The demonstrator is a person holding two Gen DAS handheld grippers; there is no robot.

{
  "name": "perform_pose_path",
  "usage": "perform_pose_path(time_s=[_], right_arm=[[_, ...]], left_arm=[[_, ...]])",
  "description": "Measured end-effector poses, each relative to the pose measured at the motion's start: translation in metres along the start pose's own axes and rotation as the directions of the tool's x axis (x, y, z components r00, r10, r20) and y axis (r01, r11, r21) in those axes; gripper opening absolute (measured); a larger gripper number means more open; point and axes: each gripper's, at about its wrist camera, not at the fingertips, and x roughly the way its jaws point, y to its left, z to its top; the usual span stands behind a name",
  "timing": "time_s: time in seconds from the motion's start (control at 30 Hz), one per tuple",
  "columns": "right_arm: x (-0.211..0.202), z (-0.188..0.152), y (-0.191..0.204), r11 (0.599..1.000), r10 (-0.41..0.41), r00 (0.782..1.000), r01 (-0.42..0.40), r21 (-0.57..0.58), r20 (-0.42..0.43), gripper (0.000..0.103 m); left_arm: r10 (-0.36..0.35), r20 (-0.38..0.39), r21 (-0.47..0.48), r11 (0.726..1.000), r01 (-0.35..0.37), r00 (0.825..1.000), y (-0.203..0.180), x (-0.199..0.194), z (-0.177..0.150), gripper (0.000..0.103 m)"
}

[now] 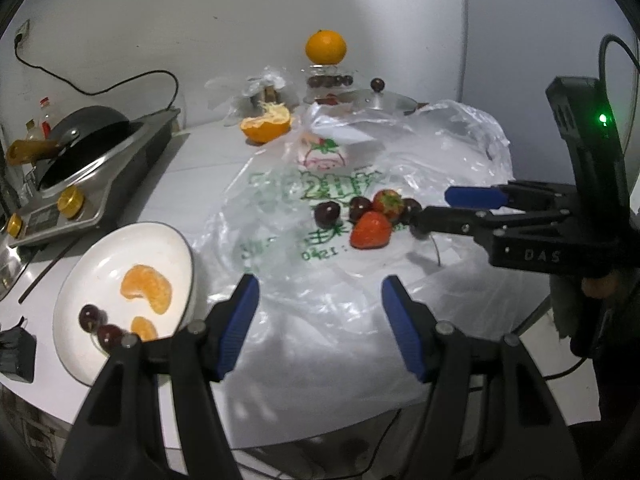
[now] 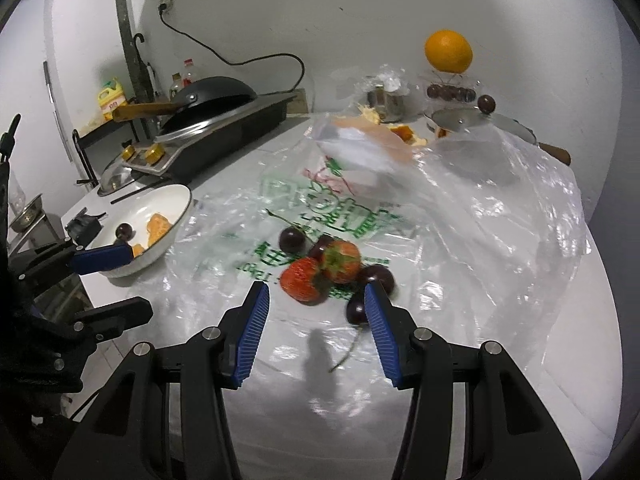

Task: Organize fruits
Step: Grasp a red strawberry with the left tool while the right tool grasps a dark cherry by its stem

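Two strawberries (image 1: 371, 230) (image 2: 304, 284) and several dark cherries (image 1: 327, 214) (image 2: 292, 239) lie in a cluster on a clear plastic bag (image 1: 320, 280) (image 2: 460, 216). A white plate (image 1: 104, 264) (image 2: 168, 200) at the left holds orange segments (image 1: 147, 288) and two cherries (image 1: 90, 317). My left gripper (image 1: 318, 292) is open and empty, in front of the cluster. My right gripper (image 2: 316, 300) (image 1: 436, 210) is open, its fingers reaching the cluster's near side, with a cherry (image 2: 356, 312) beside the right finger.
A whole orange (image 1: 326, 46) (image 2: 449, 51) sits on a clear box of cherries (image 1: 329, 80) at the back. A half orange (image 1: 266, 124), a pot lid (image 1: 380, 98) and a stove with a black pan (image 1: 86, 136) (image 2: 216, 96) stand behind.
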Motion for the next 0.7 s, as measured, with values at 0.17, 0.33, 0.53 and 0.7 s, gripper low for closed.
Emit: perform_pose_path(time_s=[0.17, 0.33, 0.53, 0.7], right_arm=[[0.007, 0.0, -0.011, 1.0, -0.001, 1.0, 0.001, 0.017, -0.025, 0.052], [0.018, 0.001, -0.015, 1.0, 0.005, 0.998, -0.005, 0.007, -0.064, 0.052], [0.03, 0.001, -0.022, 1.0, 0.005, 0.995, -0.005, -0.005, -0.101, 0.052], [0.037, 0.002, -0.021, 0.999, -0.001, 0.992, -0.003, -0.033, -0.123, 0.041]], left_arm=[[-0.006, -0.014, 0.006, 1.0, 0.006, 1.0, -0.01, 0.012, 0.005, 0.065], [-0.006, -0.028, 0.001, 1.0, 0.006, 1.0, -0.014, 0.023, 0.009, 0.065], [-0.005, -0.04, -0.004, 1.0, 0.005, 0.999, -0.016, 0.034, 0.015, 0.065], [-0.001, -0.053, -0.005, 1.0, 0.0, 0.999, -0.017, 0.044, 0.02, 0.065]])
